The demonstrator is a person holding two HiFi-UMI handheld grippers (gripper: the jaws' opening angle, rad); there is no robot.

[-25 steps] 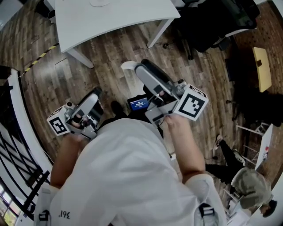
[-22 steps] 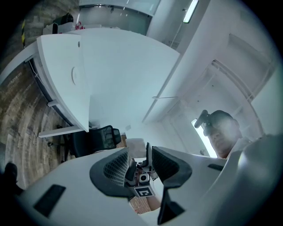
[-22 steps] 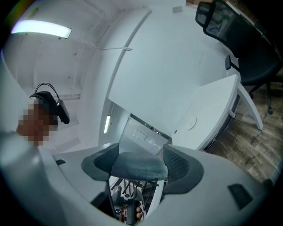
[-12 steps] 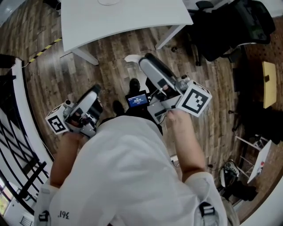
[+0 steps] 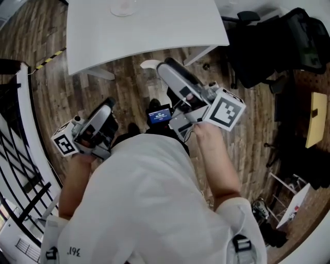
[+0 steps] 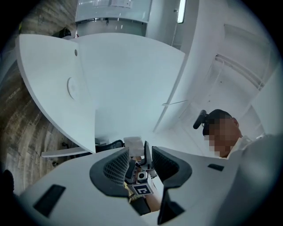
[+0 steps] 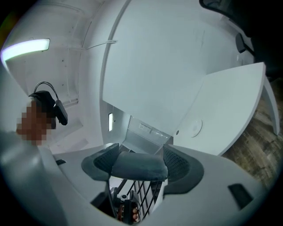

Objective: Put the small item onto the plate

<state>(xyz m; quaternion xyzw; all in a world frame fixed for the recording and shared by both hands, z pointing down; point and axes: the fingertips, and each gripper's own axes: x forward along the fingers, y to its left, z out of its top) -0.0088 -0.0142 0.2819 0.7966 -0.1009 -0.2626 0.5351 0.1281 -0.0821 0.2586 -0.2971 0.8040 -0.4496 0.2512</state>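
Note:
A white table [image 5: 144, 26] stands ahead at the top of the head view, and a pale round plate [image 5: 122, 7] lies at its far edge. The plate [image 6: 70, 87] shows as a faint disc in the left gripper view, and the plate [image 7: 194, 128] appears again in the right gripper view. My right gripper [image 5: 154, 69] is raised over the wooden floor, short of the table, shut on a small pale soft item [image 5: 147, 64]. That item [image 7: 139, 167] spans the gap between its jaws. My left gripper [image 5: 107, 107] hangs lower left, open, with nothing between its jaws.
Black office chairs [image 5: 268, 41] stand to the right of the table. A black railing [image 5: 20, 175] runs along the left. Yellow-black tape [image 5: 51, 58] marks the floor near the table's left leg. A small blue screen [image 5: 160, 114] sits between my arms.
The table has come nearer and fills more of the head view's top, and the plate now shows. Both grippers keep their pose; the right one still holds the item.

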